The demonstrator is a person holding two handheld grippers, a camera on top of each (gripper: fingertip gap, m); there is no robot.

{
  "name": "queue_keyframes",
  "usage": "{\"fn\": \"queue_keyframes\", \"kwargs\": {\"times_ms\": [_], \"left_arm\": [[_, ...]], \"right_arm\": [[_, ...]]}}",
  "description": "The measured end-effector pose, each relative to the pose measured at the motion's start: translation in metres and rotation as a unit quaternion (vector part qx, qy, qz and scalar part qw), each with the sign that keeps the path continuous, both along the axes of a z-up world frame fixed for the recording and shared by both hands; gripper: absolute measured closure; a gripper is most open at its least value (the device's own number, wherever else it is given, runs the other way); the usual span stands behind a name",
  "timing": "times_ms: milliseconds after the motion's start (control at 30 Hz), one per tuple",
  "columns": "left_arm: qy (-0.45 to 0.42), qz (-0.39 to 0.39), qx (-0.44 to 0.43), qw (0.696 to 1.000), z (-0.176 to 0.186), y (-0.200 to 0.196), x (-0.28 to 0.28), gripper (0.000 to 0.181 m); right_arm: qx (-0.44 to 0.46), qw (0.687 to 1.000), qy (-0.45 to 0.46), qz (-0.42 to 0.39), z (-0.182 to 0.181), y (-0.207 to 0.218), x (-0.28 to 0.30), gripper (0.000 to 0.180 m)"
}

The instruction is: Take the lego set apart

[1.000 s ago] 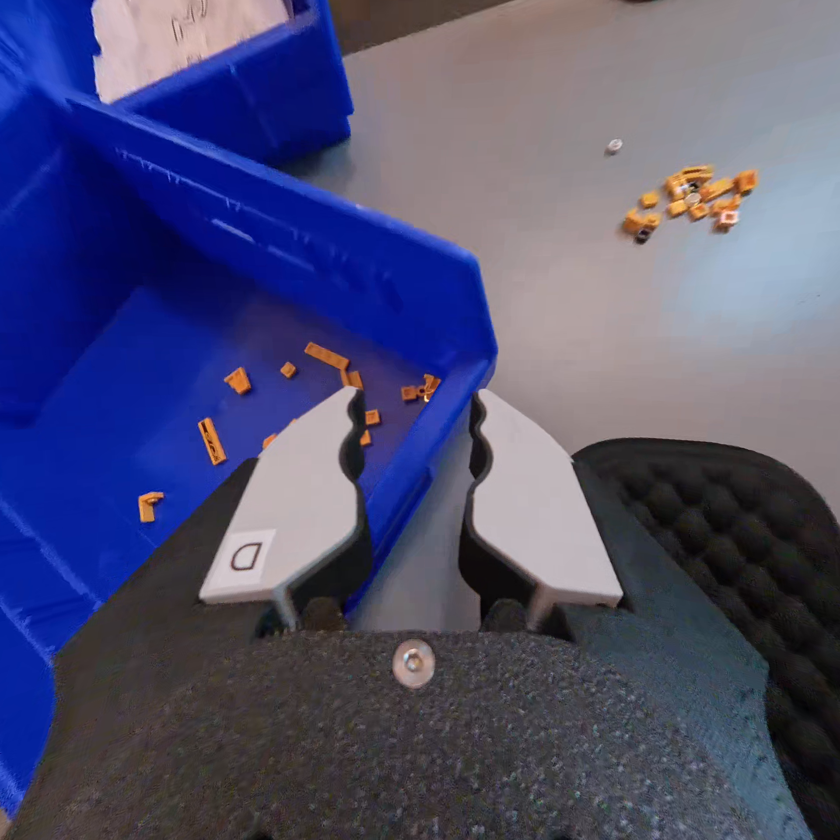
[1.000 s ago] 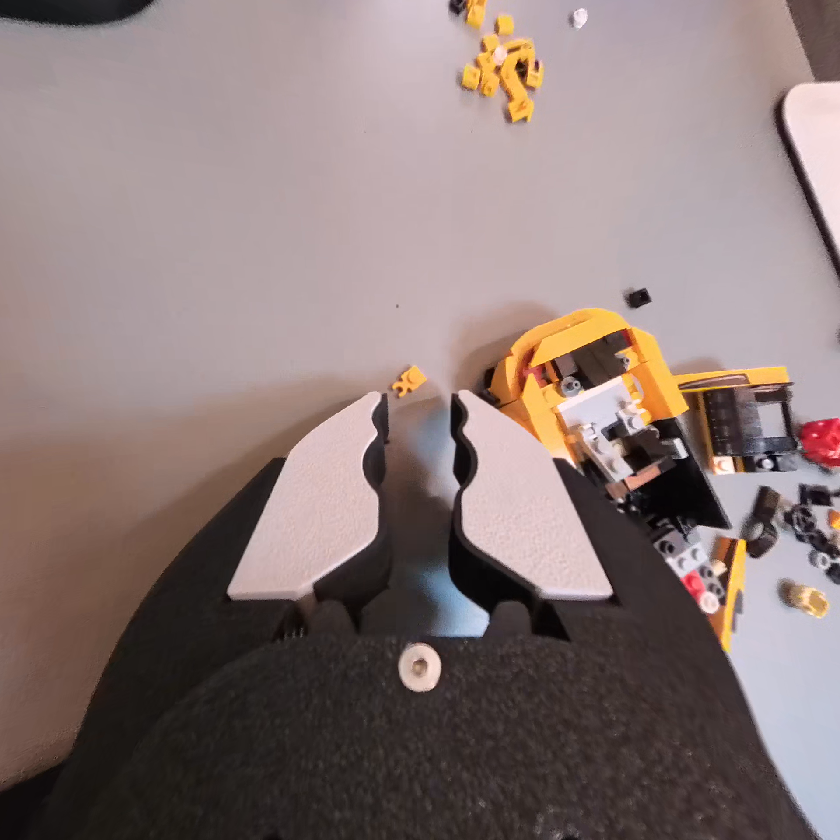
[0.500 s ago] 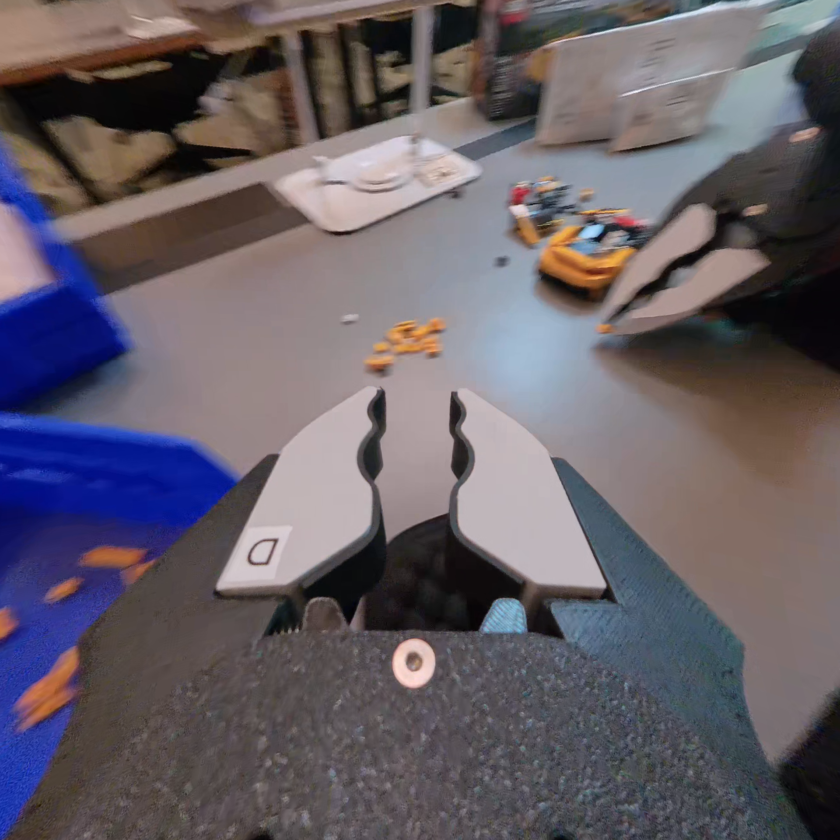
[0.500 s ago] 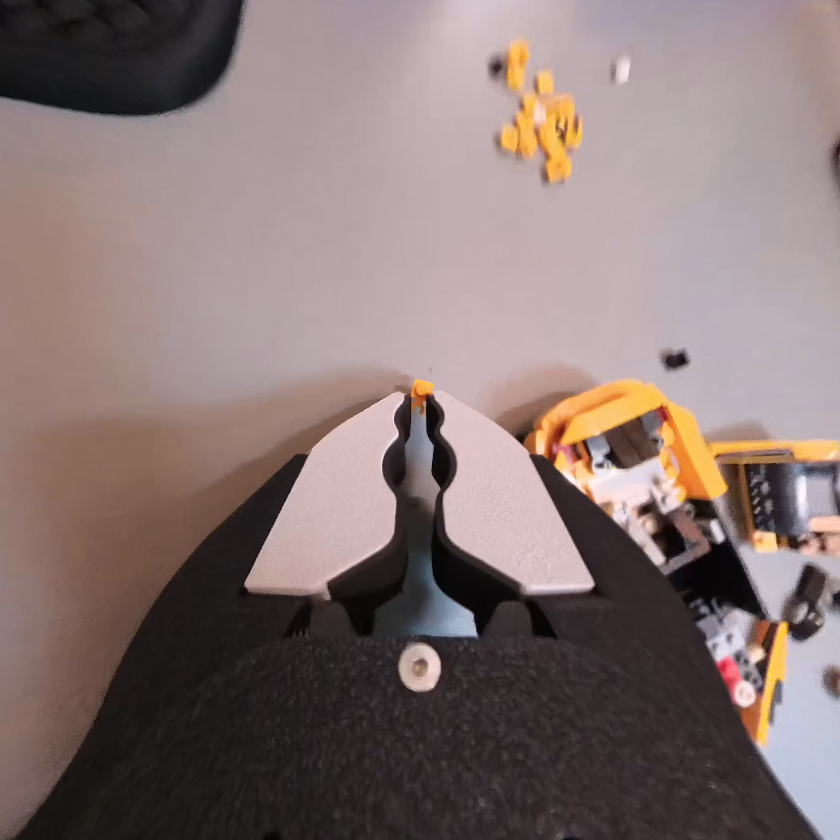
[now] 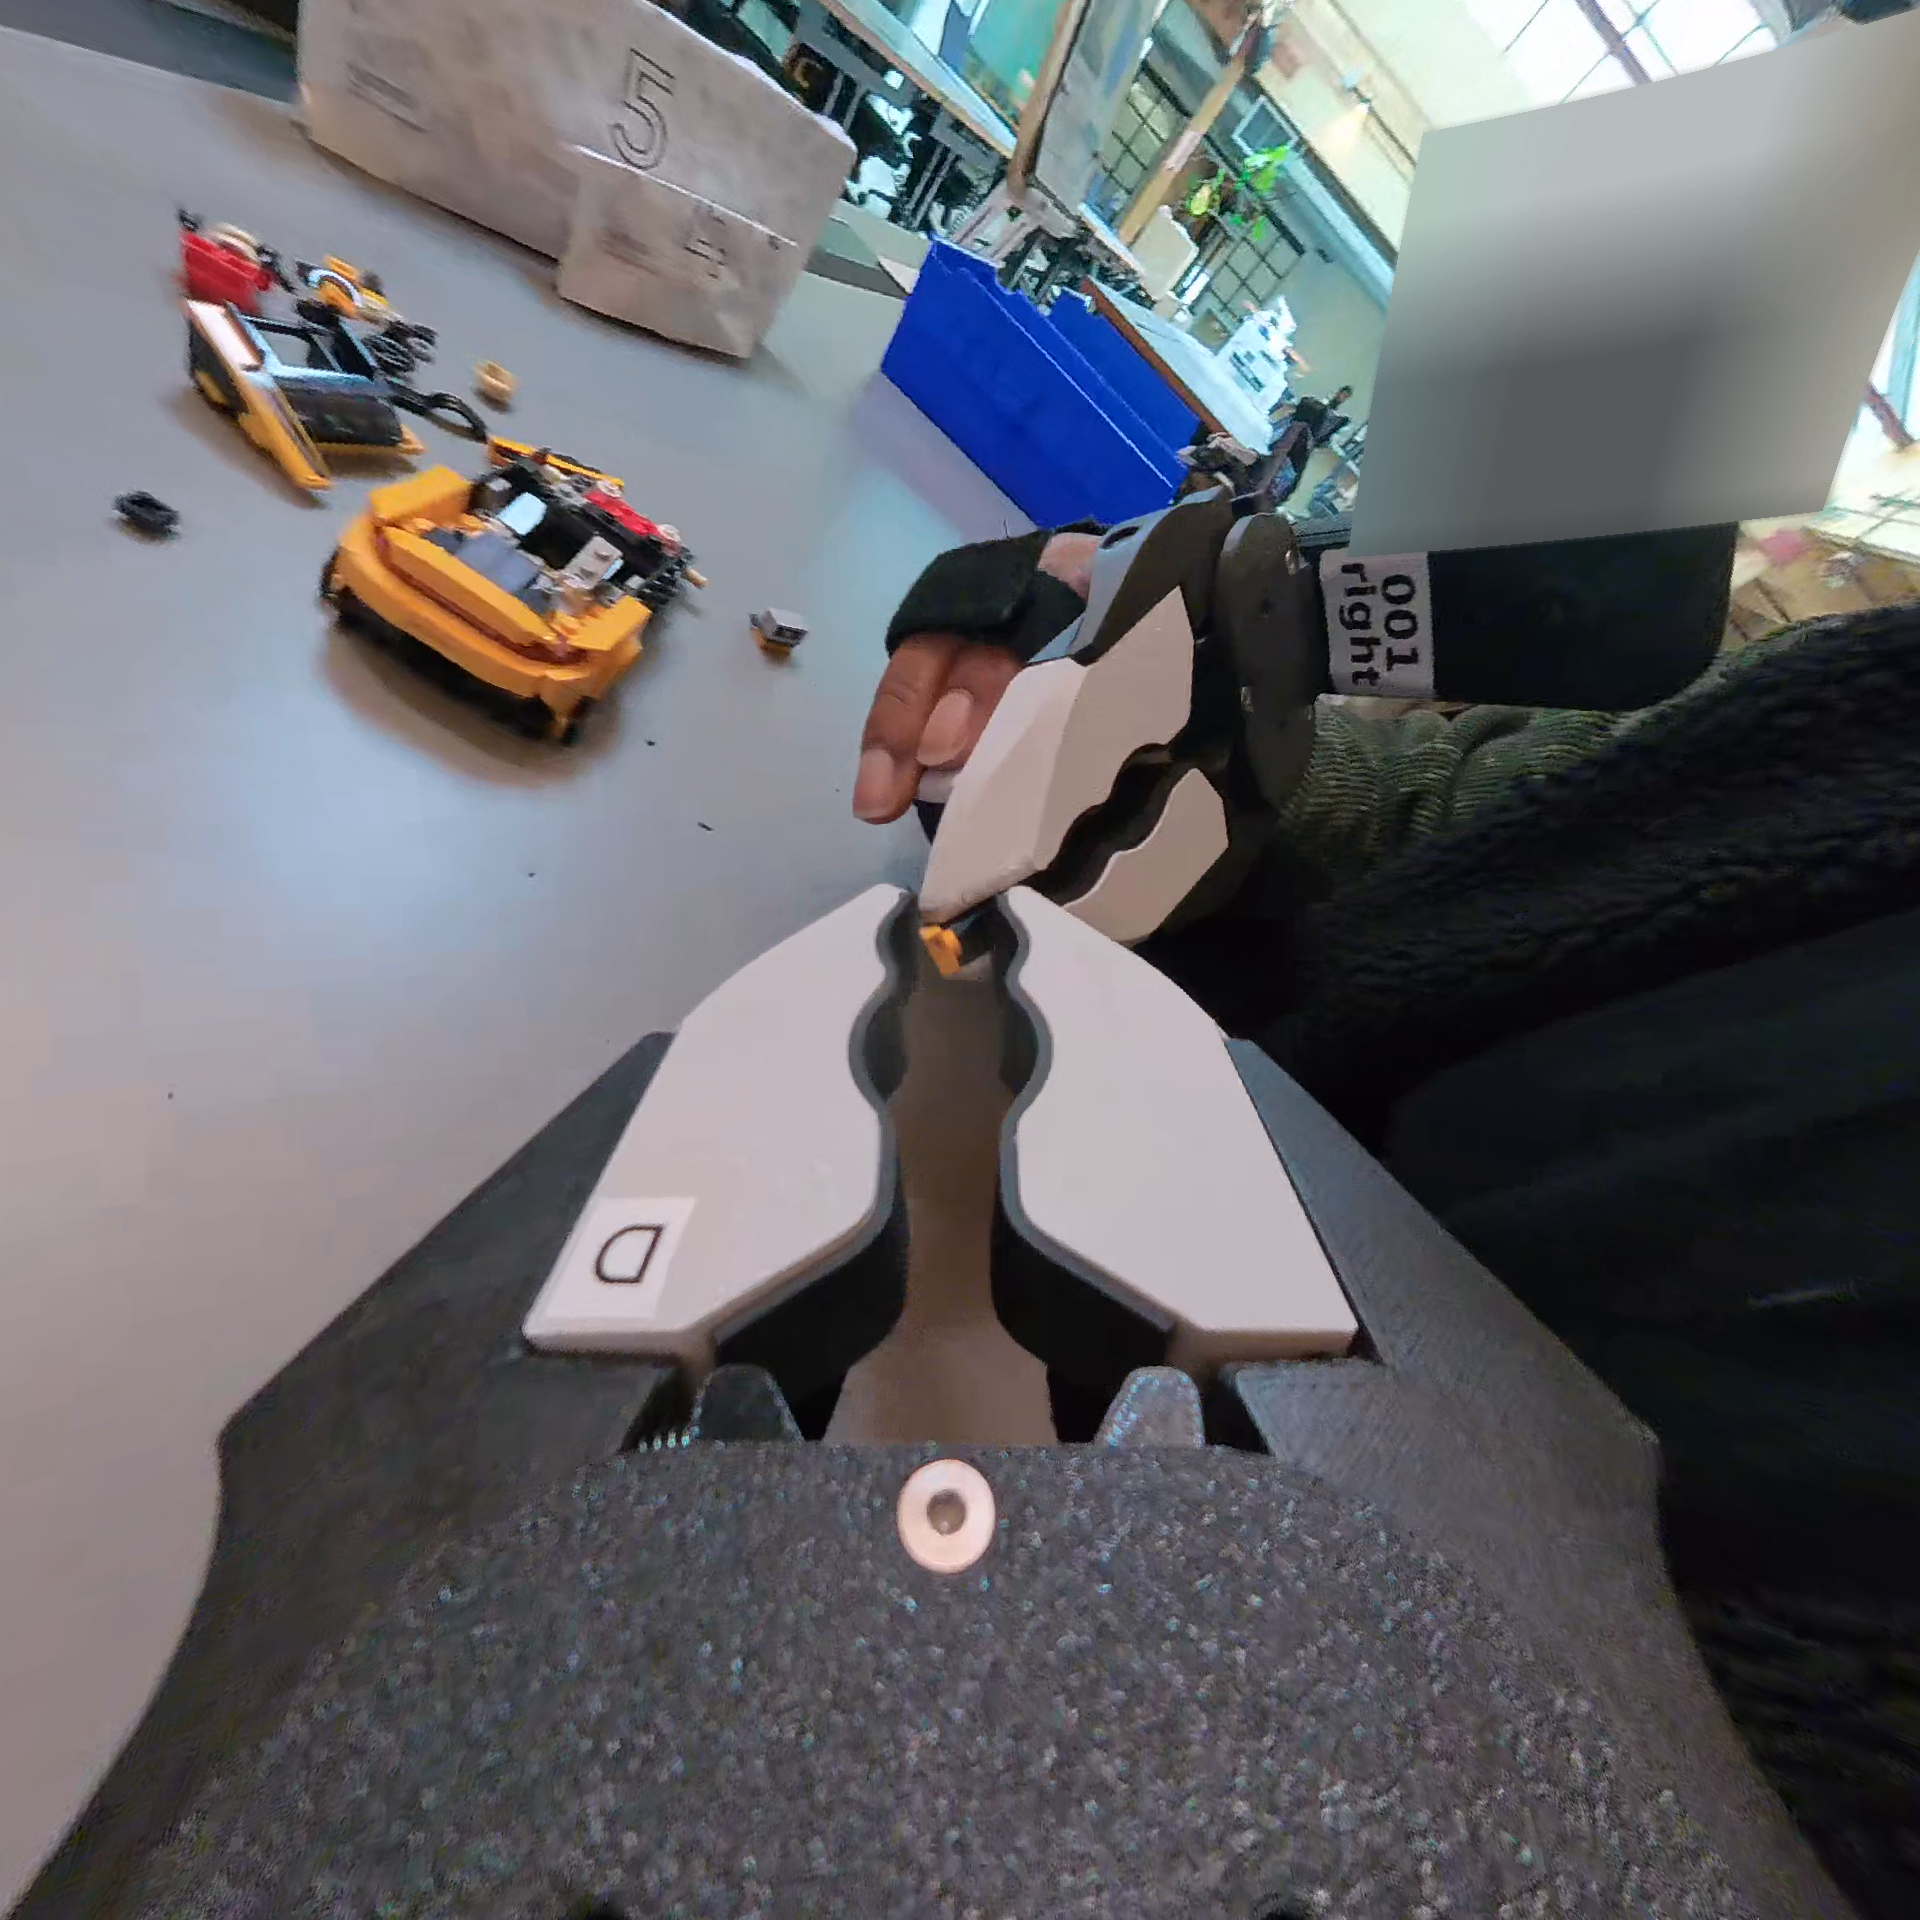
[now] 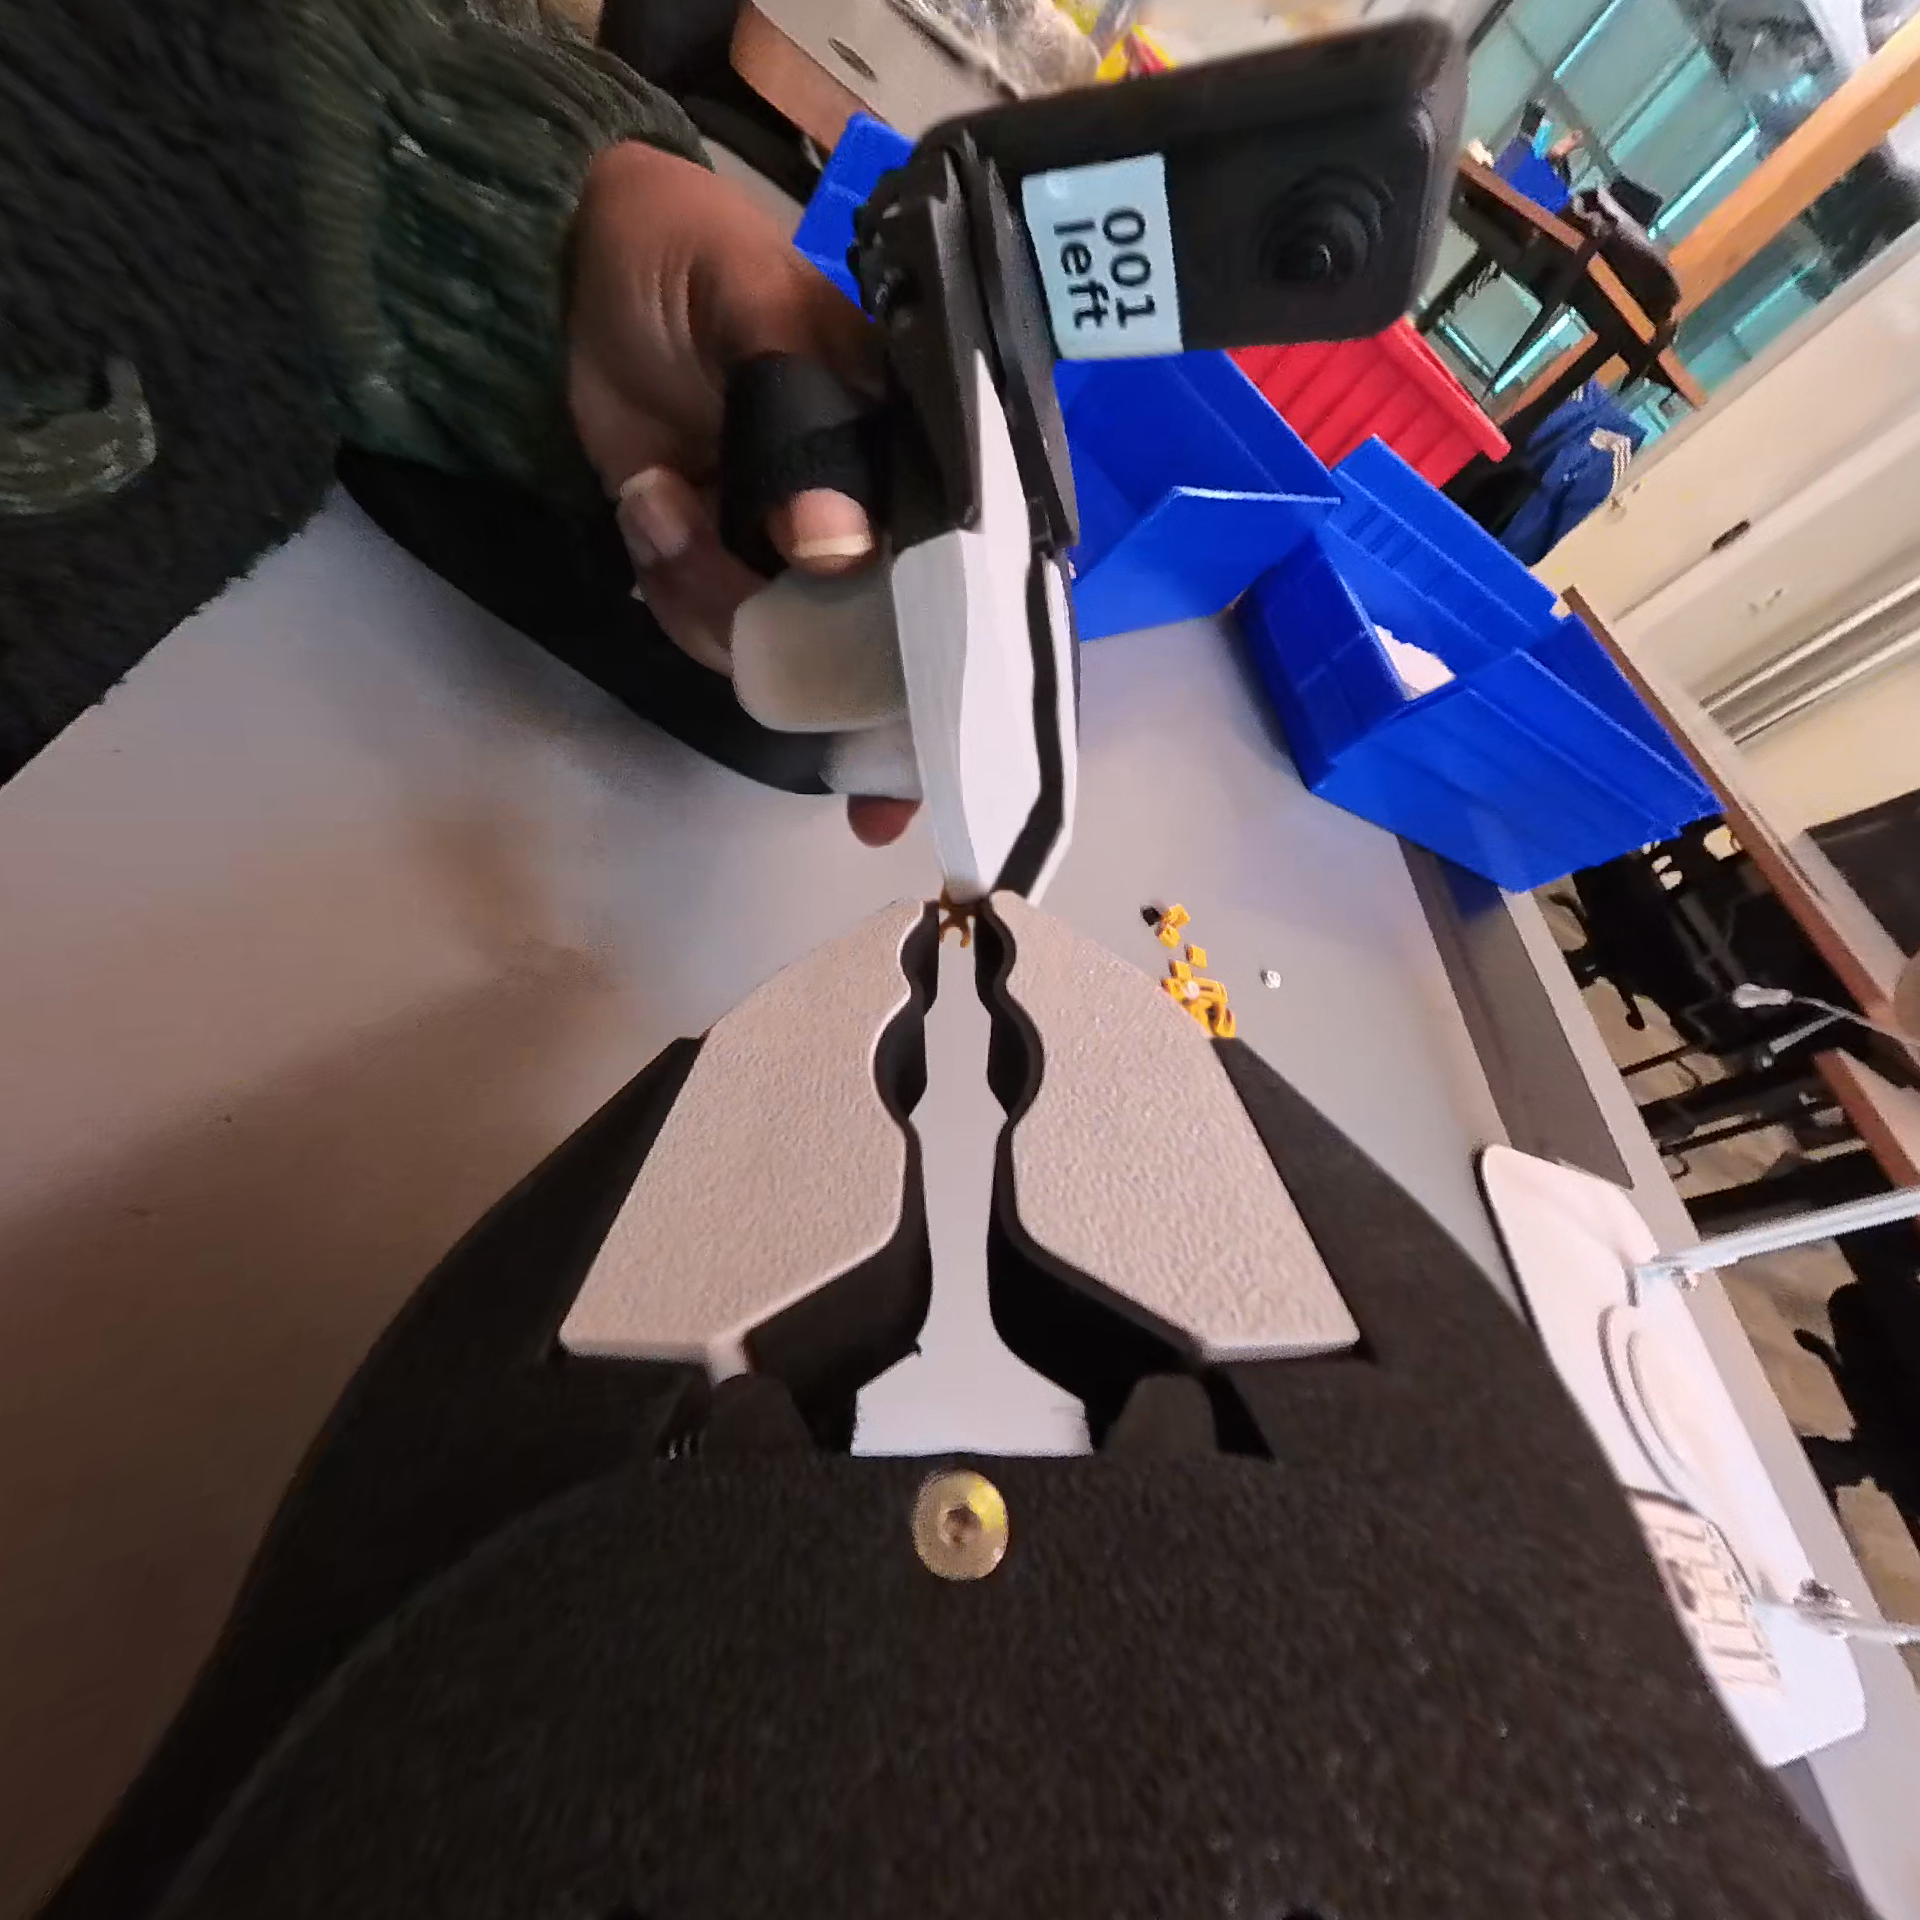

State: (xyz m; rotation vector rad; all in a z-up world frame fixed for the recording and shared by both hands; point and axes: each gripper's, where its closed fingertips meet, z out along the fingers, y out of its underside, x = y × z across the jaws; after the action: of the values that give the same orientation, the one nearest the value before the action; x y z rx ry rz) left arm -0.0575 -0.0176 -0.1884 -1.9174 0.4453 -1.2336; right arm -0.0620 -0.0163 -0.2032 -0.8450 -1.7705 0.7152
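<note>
Table: we see a plain grey table (image 5: 343, 935) with a matte top; beyond its far edge lies a bright workshop room with benches and windows.

Far side of the table: blue bins (image 6: 1475, 727) stand along the edge with a red bin (image 6: 1382, 405) behind them, and two white paper bags (image 5: 582, 156) sit near another blue bin (image 5: 1029, 395).

Lego set: the half-stripped yellow lego car (image 5: 499, 592) rests on the table well apart from both tools, with its loose parts (image 5: 301, 353) scattered just beyond it toward the paper bags.

Sorted bits: a small heap of yellow pieces (image 6: 1195, 982) lies on the table near the blue bins.

White tray: a white tray (image 6: 1662, 1455) sits at the table's edge in the right wrist view.

Right tool (image 6: 958, 920): its tips are nearly together and pinch a tiny yellow piece (image 5: 943, 948) — held up off the table, not lying on it.

Left tool (image 5: 951, 920): its tips stand a little apart on either side of that same piece; whether they already press on it we cannot tell.

Meeting point: the two tools come tip to tip above the near part of the table — the piece sits right between them.

Hands: a person's hand (image 5: 935, 675) grips the right tool, and another hand (image 6: 686, 343) in a dark green sleeve grips the left one.
</note>
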Motion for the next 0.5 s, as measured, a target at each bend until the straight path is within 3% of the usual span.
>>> {"fn": "queue_keyframes", "kwargs": {"times_ms": [300, 500], "left_arm": [[0.016, 0.007, 0.0, 1.0, 0.0, 0.007, -0.012, 0.181], [0.087, 0.032, 0.017, 0.996, -0.008, 0.021, -0.025, 0.181]], "right_arm": [[0.016, 0.999, 0.027, -0.033, 0.01, 0.016, 0.005, 0.175], [0.009, 0.997, 0.037, -0.069, 0.016, 0.033, 0.012, 0.175]]}}
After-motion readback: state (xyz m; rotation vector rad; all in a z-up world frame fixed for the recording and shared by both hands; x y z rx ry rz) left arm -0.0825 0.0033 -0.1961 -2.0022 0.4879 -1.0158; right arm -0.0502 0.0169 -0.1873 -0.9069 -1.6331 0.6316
